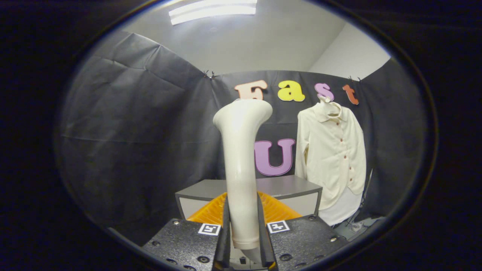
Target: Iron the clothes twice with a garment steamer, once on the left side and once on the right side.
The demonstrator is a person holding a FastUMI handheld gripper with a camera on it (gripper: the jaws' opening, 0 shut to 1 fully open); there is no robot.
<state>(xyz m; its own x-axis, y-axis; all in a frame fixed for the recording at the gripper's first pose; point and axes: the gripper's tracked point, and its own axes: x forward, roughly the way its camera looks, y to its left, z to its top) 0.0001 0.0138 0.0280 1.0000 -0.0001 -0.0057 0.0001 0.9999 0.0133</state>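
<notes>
In the tool: one steamer; one shirt beyond.

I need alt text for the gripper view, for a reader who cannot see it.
The gripper is shut on an upright cream plastic garment steamer. Beyond it stands a grey table; a cream button-up shirt hangs against the black booth wall.

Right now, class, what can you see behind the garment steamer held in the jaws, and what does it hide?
Behind the garment steamer, gripped between both jaws of the gripper, stand an orange ribbed thing, a grey cabinet and the black cloth wall. The steamer hides their middle parts.
</notes>
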